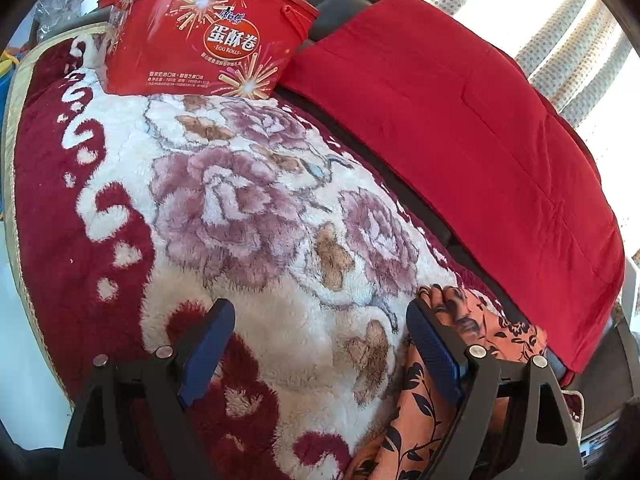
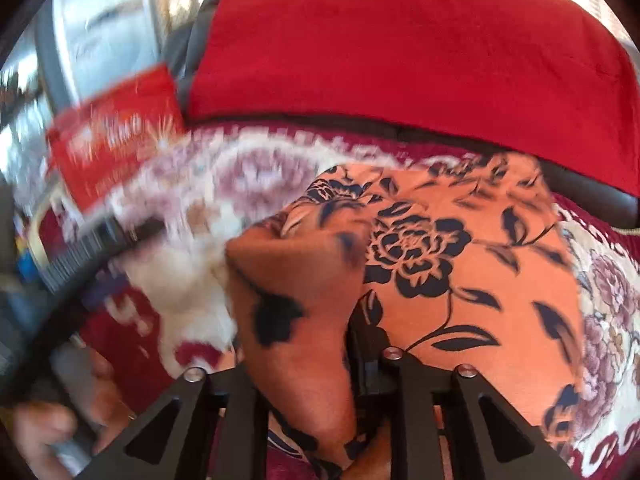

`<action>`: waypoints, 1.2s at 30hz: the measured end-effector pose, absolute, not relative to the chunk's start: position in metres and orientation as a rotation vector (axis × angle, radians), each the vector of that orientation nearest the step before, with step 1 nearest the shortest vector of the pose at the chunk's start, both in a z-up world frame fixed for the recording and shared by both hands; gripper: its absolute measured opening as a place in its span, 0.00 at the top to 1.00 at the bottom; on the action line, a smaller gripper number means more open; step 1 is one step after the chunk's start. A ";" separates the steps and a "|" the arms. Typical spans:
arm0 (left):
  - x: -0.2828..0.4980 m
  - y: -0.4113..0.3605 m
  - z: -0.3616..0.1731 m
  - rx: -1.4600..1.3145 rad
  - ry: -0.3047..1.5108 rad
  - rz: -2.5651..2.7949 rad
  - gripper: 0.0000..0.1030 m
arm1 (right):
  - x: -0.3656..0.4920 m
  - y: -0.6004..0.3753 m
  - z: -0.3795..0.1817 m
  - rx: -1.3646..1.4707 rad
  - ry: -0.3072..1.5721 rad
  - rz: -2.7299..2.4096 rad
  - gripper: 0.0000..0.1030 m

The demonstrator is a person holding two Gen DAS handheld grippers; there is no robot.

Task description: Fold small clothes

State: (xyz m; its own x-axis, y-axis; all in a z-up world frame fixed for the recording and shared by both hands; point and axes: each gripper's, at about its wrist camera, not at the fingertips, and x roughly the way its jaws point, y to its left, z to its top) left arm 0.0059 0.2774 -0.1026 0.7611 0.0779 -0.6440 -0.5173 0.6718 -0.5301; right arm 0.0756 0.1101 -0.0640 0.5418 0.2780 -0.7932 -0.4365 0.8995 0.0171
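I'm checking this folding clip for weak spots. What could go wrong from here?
1. Only the right gripper seems shut on a bunched fold of the orange cloth; the left gripper is open beside it, so the cloth may drag or fold crooked.
2. The plush blanket could snag or shift under the cloth.
3. The red box stands on the blanket; a wide sweep to that side might knock it.

left gripper [image 1: 320, 344] spread wide, right gripper [image 2: 304, 360] clamped tight

One floral garment [image 2: 460, 264], one tin [image 1: 200, 36]
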 end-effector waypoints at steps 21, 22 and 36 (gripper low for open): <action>-0.015 0.225 -0.073 -0.605 0.644 0.006 0.15 | 0.008 0.027 -0.034 0.069 0.771 0.596 0.27; -0.014 0.217 -0.075 -0.586 0.665 -0.020 0.15 | 0.007 0.020 -0.033 0.085 0.773 0.591 0.27; -0.008 0.204 -0.128 -0.659 0.925 0.000 0.90 | 0.009 -0.033 -0.039 0.238 0.787 0.579 0.27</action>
State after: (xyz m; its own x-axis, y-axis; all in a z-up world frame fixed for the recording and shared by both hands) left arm -0.0077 0.2040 -0.1279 0.6166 -0.2734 -0.7382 -0.2732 0.8052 -0.5264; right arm 0.0089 -0.0327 -0.0387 0.5617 0.5722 -0.5976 -0.4005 0.8200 0.4088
